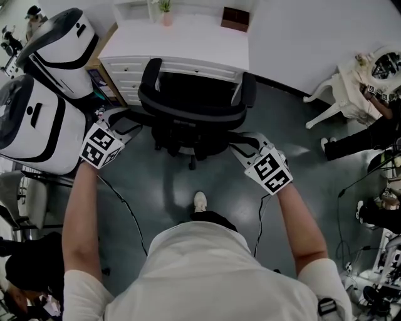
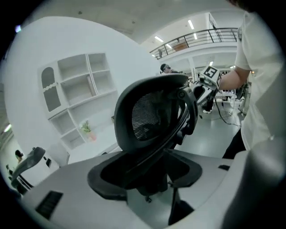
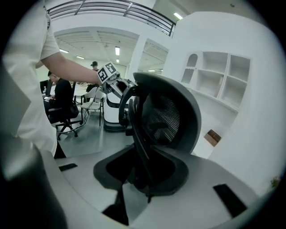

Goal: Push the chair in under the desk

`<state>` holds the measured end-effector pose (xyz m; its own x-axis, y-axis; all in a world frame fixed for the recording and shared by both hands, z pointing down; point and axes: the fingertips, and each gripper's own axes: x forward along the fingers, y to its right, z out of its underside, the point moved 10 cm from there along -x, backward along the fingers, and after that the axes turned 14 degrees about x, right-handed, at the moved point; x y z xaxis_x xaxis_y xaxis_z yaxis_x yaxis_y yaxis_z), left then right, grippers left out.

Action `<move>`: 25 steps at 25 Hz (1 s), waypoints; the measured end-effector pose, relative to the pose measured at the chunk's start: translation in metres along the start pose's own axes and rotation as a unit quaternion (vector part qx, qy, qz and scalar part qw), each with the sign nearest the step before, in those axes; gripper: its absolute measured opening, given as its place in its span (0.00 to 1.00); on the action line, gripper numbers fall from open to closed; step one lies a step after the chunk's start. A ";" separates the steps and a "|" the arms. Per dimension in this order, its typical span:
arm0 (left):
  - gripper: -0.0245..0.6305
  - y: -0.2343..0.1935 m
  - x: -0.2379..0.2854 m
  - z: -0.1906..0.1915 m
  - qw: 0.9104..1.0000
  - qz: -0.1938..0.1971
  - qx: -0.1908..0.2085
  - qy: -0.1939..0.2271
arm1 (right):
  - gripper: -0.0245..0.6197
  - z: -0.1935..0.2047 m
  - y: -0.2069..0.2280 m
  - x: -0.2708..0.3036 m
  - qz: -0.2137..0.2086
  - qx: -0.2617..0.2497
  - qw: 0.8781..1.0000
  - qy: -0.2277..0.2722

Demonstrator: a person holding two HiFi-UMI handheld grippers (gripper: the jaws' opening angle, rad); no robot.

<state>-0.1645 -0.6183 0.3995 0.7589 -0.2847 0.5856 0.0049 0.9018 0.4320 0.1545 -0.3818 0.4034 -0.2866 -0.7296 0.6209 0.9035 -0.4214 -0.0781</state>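
A black mesh office chair (image 1: 191, 103) stands against the white desk (image 1: 182, 44), its backrest facing me and its seat hidden below. My left gripper (image 1: 128, 122) is at the backrest's left side. In the left gripper view the backrest (image 2: 147, 116) runs through the wide gap of the left gripper (image 2: 152, 179), whose jaws stand apart from the rim. My right gripper (image 1: 241, 149) is at the right side. In the right gripper view the right gripper (image 3: 143, 172) is closed on the rim of the backrest (image 3: 170, 116).
Two large white machines (image 1: 44, 94) stand close on the left. A white plastic chair (image 1: 338, 94) and a seated person (image 1: 369, 135) are at the right. Cables (image 1: 125, 207) trail over the grey floor. A plant (image 1: 166, 12) and a brown box (image 1: 235, 19) sit on the desk.
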 end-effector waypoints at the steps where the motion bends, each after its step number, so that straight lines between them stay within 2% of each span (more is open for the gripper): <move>1: 0.42 0.003 -0.006 0.000 1.000 -0.004 -0.013 0.014 | 0.21 0.000 -0.004 -0.002 0.002 0.007 1.000 0.006; 8: 0.41 0.039 -0.038 -0.005 0.993 -0.015 -0.082 0.085 | 0.21 0.003 -0.033 -0.023 0.025 0.035 0.998 0.038; 15: 0.34 0.102 -0.073 -0.016 0.975 -0.020 -0.160 0.151 | 0.18 0.017 -0.079 -0.049 0.038 0.086 0.991 0.091; 19: 0.26 0.147 -0.093 -0.021 0.969 -0.017 -0.182 0.164 | 0.12 0.029 -0.110 -0.067 0.047 0.122 0.984 0.123; 25: 0.22 0.201 -0.116 -0.029 0.964 -0.006 -0.195 0.182 | 0.12 0.047 -0.158 -0.089 0.046 0.151 0.978 0.137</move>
<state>-0.2326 -0.3943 0.3985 0.9350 -0.2272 0.2724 0.2057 0.9729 0.1056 0.0524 -0.2248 0.3975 -0.2365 -0.8918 0.3856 0.9706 -0.1992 0.1348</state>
